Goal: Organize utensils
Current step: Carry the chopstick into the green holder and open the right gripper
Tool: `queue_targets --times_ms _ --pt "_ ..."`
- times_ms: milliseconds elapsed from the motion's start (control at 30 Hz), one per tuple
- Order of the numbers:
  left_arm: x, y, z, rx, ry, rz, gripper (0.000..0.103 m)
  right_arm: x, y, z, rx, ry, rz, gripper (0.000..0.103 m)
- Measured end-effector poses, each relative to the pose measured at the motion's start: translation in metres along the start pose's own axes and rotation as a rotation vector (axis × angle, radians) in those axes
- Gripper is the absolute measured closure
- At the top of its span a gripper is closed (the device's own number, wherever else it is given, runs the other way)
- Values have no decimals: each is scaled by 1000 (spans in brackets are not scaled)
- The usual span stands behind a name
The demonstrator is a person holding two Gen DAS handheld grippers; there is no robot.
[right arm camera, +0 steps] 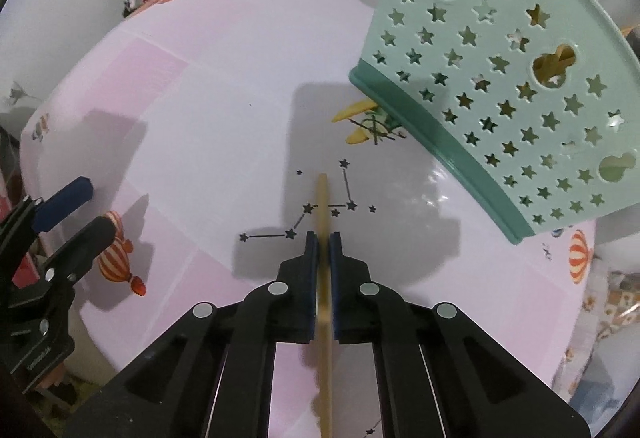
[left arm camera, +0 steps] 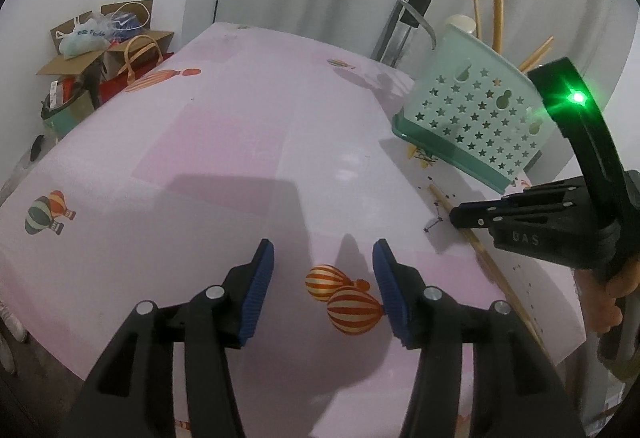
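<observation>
- A table [left arm camera: 224,141] under a pink cloth printed with hot-air balloons fills both views; every place below is given from the holder standing on it.
- The holder [right arm camera: 496,77], a pale green plastic caddy with star-shaped holes and a darker green base, stands at the table's far right edge. Several wooden chopsticks [left arm camera: 498,9] and a metal utensil already stand upright in it, their ends rising above its rim.
- The right gripper [right arm camera: 324,238] hangs just in front of the holder's base, pointing steeply down at the cloth. Its jaws are clamped on a single chopstick.
- That chopstick [right arm camera: 323,197] runs lengthwise between the blue pads, with its tip just short of the holder. In the left wrist view it seems to lie along the cloth, though whether it touches the cloth I cannot tell.
- The left gripper [left arm camera: 323,278] hovers well to the left of the holder, over a printed balloon. Its jaws stand apart with nothing between them.
- Step in hand, as I judge it: picking up the loose chopstick to join the others.
- Next move likely calls for lifting the chopstick clear, tipping it upright, then carrying it above the holder's rim and lowering it into a compartment without knocking the light caddy.
</observation>
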State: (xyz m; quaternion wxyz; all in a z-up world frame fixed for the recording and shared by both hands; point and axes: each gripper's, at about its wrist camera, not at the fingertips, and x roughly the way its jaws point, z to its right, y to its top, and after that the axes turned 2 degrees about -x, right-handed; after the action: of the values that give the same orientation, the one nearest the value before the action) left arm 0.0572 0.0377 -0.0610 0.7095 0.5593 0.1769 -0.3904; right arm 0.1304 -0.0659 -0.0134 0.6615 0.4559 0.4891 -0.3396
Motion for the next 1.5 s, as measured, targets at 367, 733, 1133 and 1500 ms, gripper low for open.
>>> queue_targets --times_ms 367,733,1133,1500 --pt "-9 -4 -11 -19 -27 19 47 -34 10 -13 19 -135 87 99" --pt "-25 -8 -16 -6 -1 52 25 -107 0 -31 32 -265 285 99" --pt "-38 -5 -12 -17 44 91 10 -182 -18 -3 129 -287 538 99" --pt "-43 -1 1 33 105 130 6 -222 -11 16 175 -293 676 99"
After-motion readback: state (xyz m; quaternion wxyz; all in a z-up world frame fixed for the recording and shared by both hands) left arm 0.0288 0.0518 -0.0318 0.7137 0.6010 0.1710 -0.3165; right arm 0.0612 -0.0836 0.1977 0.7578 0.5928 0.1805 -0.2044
